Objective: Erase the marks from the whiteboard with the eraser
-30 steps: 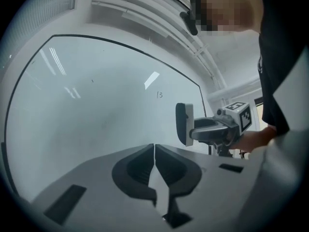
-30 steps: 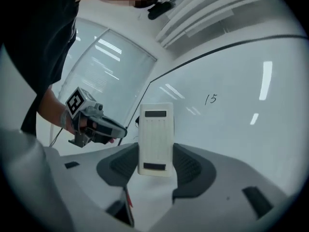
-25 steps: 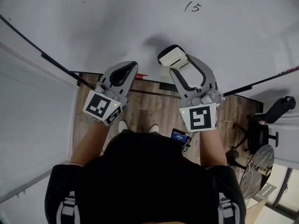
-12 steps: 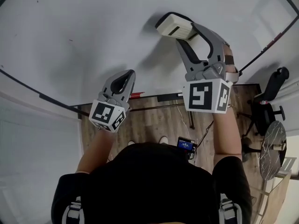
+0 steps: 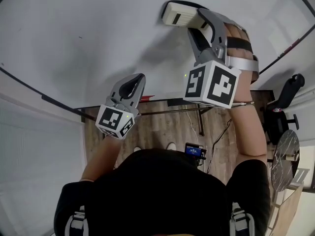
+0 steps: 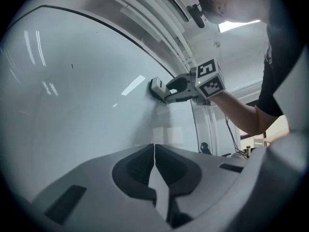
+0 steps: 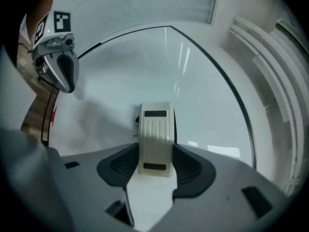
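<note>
The whiteboard [image 5: 98, 33] fills the upper head view. My right gripper [image 5: 191, 16] is shut on a cream eraser [image 5: 176, 13], which is pressed flat on the board near the top. In the right gripper view the eraser [image 7: 155, 137] sits upright between the jaws of the right gripper [image 7: 155, 154], with a small dark mark [image 7: 136, 122] showing at its left edge. My left gripper [image 5: 138, 78] is lower and to the left, shut and empty, close to the board's bottom edge. In the left gripper view its jaws [image 6: 154, 147] meet, and the eraser [image 6: 156, 88] shows ahead.
The board's black lower frame [image 5: 49, 101] runs across the left. A red marker [image 5: 146, 98] lies by that edge. Below is wood floor [image 5: 162, 127], with an office chair [image 5: 288, 100] and a round stand [image 5: 281, 163] at the right. A small lit screen [image 5: 195, 152] is near my body.
My right gripper has carried the eraser up the board, over where a written "15" stood; that mark no longer shows. The left gripper has barely moved.
</note>
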{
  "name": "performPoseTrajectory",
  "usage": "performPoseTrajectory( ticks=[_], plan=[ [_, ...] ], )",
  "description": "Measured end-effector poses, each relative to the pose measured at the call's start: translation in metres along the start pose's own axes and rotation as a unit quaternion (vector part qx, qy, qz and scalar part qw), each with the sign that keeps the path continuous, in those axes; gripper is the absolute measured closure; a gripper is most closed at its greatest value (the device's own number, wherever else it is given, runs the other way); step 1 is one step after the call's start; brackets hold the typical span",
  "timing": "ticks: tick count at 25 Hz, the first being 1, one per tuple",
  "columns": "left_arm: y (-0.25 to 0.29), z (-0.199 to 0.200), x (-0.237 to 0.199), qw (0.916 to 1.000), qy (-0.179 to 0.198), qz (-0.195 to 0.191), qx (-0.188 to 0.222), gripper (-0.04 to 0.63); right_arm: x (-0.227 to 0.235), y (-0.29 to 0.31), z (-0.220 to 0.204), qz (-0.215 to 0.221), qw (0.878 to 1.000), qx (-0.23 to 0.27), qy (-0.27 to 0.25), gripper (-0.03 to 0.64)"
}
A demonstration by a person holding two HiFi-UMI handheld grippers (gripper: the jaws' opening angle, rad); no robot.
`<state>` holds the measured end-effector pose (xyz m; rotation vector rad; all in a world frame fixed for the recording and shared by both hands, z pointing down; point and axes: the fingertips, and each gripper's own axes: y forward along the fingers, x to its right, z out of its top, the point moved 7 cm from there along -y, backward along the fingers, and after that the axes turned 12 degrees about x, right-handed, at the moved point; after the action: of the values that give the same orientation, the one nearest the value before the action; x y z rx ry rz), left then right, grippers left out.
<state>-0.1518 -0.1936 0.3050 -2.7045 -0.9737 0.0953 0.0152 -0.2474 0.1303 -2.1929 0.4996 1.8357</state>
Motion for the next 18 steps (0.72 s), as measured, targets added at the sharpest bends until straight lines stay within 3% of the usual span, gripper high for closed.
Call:
performPoseTrajectory(
  ticks=[6, 14, 18],
  plan=[
    [-0.011, -0.001, -0.002, 1.0000, 0.000, 0.009, 0.000, 0.586, -0.107, 0.015, 0.009, 0.121, 0.992, 0.014, -0.015, 0.397],
    [-0.016, -0.004, -0.012, 0.9998, -0.003, 0.019, -0.001, 0.586, -0.109, 0.010, 0.010, 0.147, 0.989, 0.026, 0.014, 0.396],
    [-0.016, -0.002, -0.014, 0.9998, -0.002, 0.019, 0.002, 0.586, -0.062, -0.004, 0.016, 0.092, 0.995, 0.037, 0.013, 0.396]
  ],
)
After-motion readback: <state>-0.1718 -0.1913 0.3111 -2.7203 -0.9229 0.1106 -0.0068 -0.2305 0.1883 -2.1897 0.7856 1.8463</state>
